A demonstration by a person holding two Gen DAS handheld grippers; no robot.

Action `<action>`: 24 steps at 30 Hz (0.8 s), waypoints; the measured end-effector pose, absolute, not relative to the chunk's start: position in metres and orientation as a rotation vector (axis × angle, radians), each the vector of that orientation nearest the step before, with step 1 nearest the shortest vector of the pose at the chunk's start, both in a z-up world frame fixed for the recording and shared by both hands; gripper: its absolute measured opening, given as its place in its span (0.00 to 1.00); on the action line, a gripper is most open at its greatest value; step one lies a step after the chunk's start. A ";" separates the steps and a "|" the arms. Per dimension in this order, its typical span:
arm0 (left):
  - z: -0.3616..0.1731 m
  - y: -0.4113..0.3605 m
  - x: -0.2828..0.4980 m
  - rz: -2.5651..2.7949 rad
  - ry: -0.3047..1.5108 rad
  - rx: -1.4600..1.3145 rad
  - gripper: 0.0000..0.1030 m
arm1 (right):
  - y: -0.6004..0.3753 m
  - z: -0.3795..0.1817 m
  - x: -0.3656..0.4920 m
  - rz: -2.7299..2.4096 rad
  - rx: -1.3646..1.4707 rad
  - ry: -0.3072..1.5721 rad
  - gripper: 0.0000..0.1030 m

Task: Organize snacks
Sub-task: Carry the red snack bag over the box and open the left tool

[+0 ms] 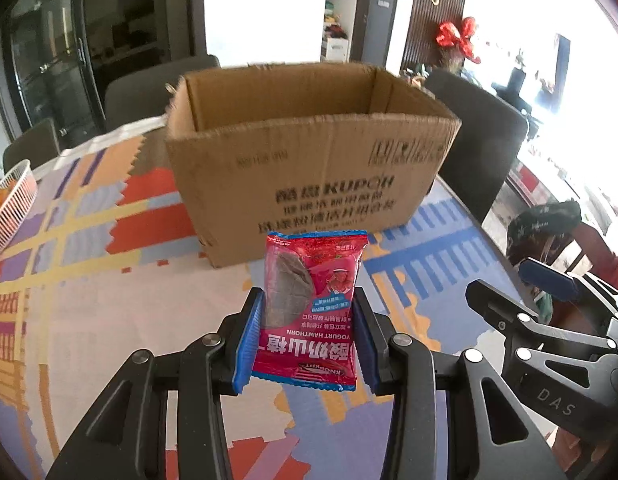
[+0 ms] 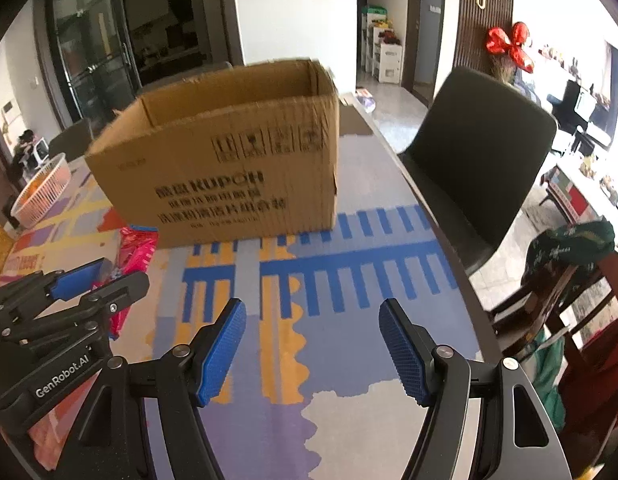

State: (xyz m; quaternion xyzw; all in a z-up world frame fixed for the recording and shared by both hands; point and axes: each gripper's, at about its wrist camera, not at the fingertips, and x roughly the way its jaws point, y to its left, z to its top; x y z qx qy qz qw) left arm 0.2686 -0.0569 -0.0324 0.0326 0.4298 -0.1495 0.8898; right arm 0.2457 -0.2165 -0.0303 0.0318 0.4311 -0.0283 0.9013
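- Now my left gripper (image 1: pixel 307 336) is closed on the packet (image 1: pixel 311 308), its blue pads pressing the two side edges near the lower half, so the red snack stands upright and clear of the surface (image 1: pixel 109 300).
- I hold it by the edges, I judge, so the soft contents are not crushed and it can drop cleanly when I let go.
- My right gripper (image 2: pixel 314 348) is wide open and holds nothing; it hovers over the surface (image 2: pixel 349 280), just beside the left one.
- The box (image 1: pixel 309 160) stands straight ahead with its top open, which is likely where the packet should go; I cannot see what is inside.
- In the right view, more red wrappers (image 2: pixel 135 252) lie by the box's near left corner.
- A basket (image 1: pixel 11 208) sits far left.
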 end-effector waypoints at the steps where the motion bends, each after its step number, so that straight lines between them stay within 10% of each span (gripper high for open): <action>1: -0.028 -0.057 0.268 -0.306 0.881 0.070 0.41 | -0.216 -0.025 0.245 -0.053 0.065 0.880 0.68; 24: 0.051 -0.050 0.280 -0.271 0.716 0.062 0.41 | -0.209 0.044 0.255 -0.030 0.027 0.711 0.68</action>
